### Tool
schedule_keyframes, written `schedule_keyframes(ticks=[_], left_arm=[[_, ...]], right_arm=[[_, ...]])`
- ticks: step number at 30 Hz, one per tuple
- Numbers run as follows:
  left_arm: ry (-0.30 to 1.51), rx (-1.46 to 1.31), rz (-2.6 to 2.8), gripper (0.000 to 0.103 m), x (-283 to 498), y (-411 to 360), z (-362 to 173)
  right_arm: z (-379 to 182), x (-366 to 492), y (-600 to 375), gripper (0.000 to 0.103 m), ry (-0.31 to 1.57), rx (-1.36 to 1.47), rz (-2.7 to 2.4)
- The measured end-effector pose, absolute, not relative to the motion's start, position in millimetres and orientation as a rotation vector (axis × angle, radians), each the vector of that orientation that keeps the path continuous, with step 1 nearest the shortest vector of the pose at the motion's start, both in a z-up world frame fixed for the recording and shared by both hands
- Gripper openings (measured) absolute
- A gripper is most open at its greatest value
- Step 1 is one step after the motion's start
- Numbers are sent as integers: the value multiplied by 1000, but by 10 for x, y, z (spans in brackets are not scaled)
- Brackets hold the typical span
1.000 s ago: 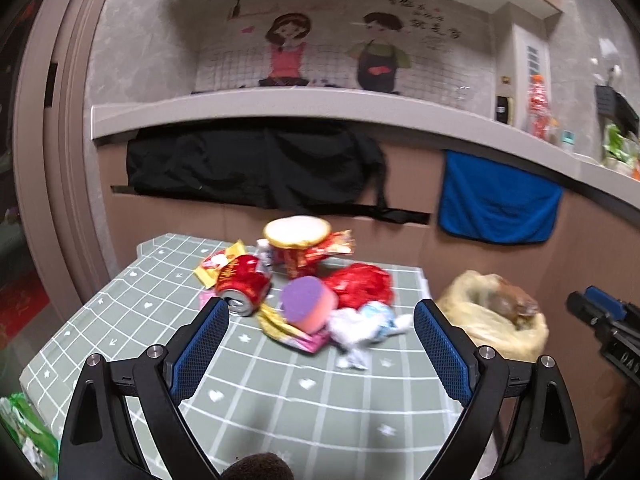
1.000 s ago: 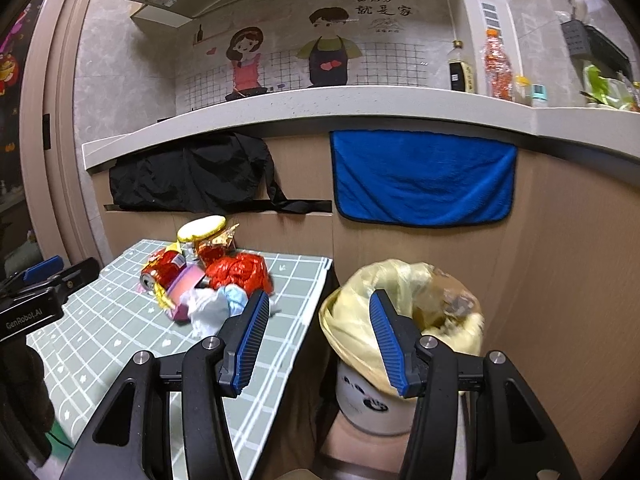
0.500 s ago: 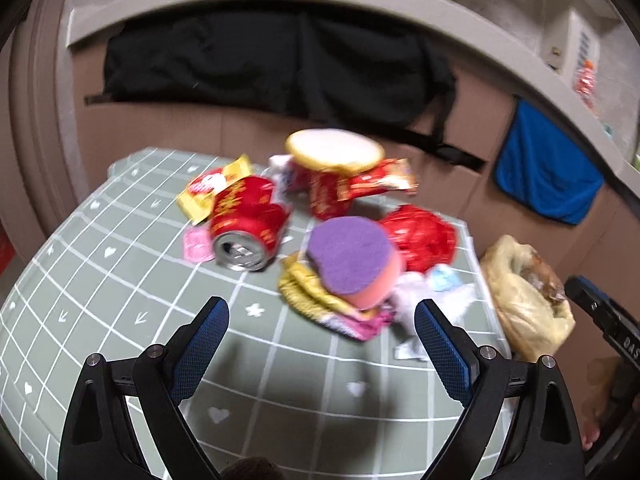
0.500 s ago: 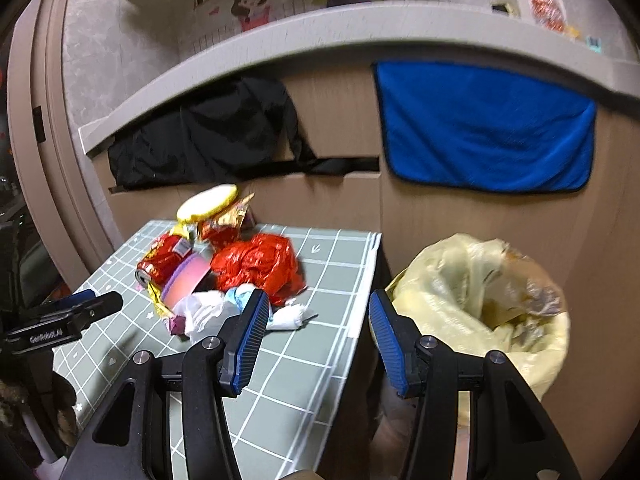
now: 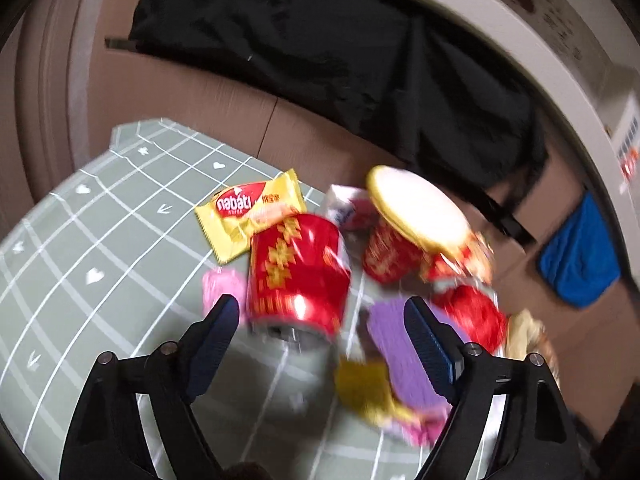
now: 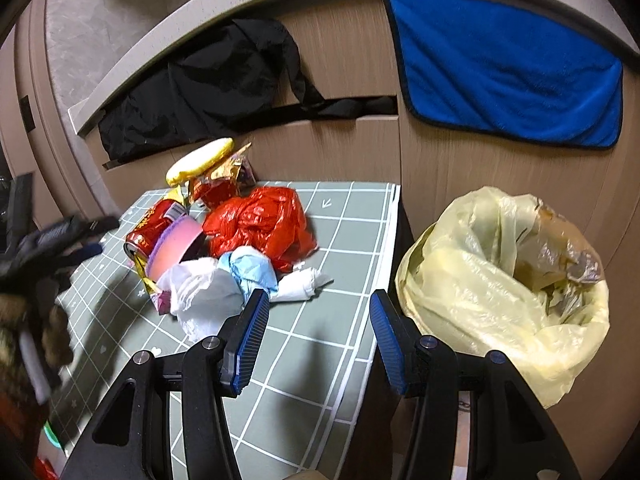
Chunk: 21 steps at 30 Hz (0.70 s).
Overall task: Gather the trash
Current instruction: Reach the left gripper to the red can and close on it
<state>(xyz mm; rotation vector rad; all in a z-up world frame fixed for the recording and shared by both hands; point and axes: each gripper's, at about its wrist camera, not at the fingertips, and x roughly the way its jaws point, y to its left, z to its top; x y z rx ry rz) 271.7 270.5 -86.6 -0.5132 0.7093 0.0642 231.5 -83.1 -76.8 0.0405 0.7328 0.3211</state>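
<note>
A pile of trash lies on the green grid tablecloth (image 5: pixel 80 248). My left gripper (image 5: pixel 320 320) is open, its fingers on either side of a red can (image 5: pixel 298 272) lying on its side, not touching it. Beside it are a yellow Nabati wrapper (image 5: pixel 248 212), a red cup with a yellow lid (image 5: pixel 416 208) and a purple-pink sponge (image 5: pixel 396 352). My right gripper (image 6: pixel 316 320) is open and empty above the table's right part, near white and blue crumpled tissues (image 6: pixel 224 280) and a red plastic bag (image 6: pixel 264 224). The can (image 6: pixel 152 228) also shows there.
A bin lined with a yellow bag (image 6: pixel 504 280) holding rubbish stands on the floor right of the table. A black cloth (image 6: pixel 208 84) and a blue towel (image 6: pixel 508 76) hang on the wooden counter front behind. The left gripper (image 6: pixel 48 240) shows blurred at left.
My left gripper has moved forward and down to the red can, which now sits between its fingers. My right gripper has tilted down and come closer to the table and bin.
</note>
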Motion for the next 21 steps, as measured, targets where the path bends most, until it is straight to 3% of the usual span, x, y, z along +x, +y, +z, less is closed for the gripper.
schedule_keyframes(ticks=[11, 12, 13, 16, 21], left_arm=[[855, -591, 12, 75, 3388, 2867, -1153], [873, -595, -1, 69, 3414, 2821, -1166], [888, -594, -8, 57, 3438, 2776, -1177], [872, -592, -32, 40, 3402, 2697, -1137], [807, -499, -27, 38, 3094, 2564, -887]], right_arm=[[-754, 2267, -802, 50, 735, -7, 294], [-757, 2274, -798, 50, 736, -8, 293], [-761, 2288, -792, 50, 740, -6, 294], [-759, 2331, -744, 50, 754, -1, 315], [-677, 2374, -624, 50, 743, -41, 345]])
